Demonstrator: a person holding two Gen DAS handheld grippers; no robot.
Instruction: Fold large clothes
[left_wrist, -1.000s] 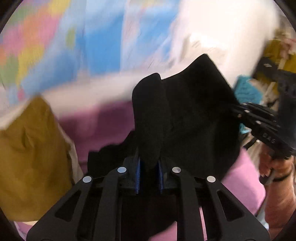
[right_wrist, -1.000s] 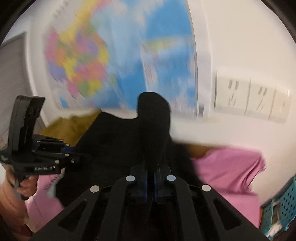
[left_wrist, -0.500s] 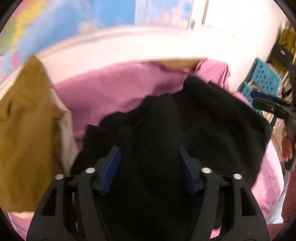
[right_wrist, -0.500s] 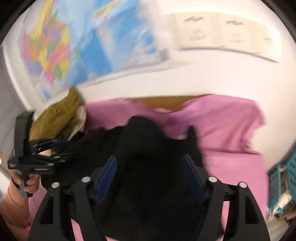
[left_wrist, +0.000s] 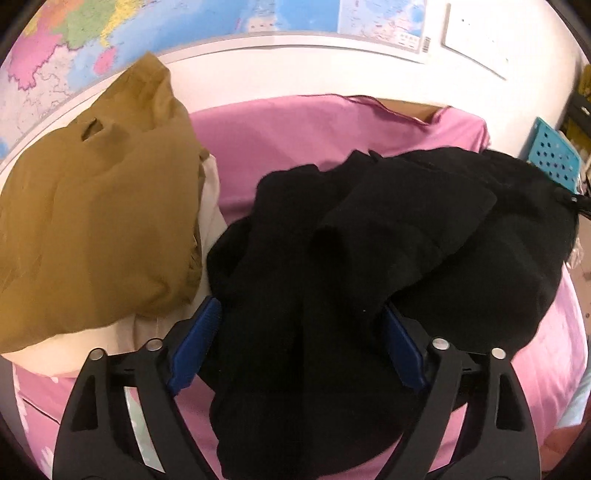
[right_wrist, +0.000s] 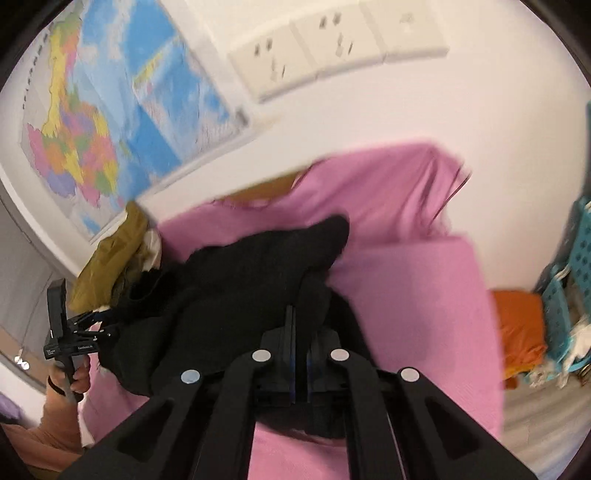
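Note:
A large black garment (left_wrist: 388, 251) lies crumpled on the pink-covered table (left_wrist: 280, 133). My left gripper (left_wrist: 299, 332) is open, its blue-padded fingers (left_wrist: 195, 339) spread wide on either side of the cloth near its front-left part. In the right wrist view the black garment (right_wrist: 236, 288) bunches in a heap, and my right gripper (right_wrist: 300, 332) is shut on a fold of it at the heap's right side. The left gripper (right_wrist: 88, 332) also shows there at the far left of the cloth, held in a hand.
A mustard-brown garment (left_wrist: 96, 221) lies piled on a cream one at the table's left. A world map (right_wrist: 110, 122) and wall sockets (right_wrist: 332, 44) are on the wall behind. Blue plastic crates (right_wrist: 569, 280) and an orange cloth (right_wrist: 521, 332) sit to the right.
Both grippers lowered the lifted black garment onto the table and opened. The left stays open; the right has shut again on a fold of the cloth.

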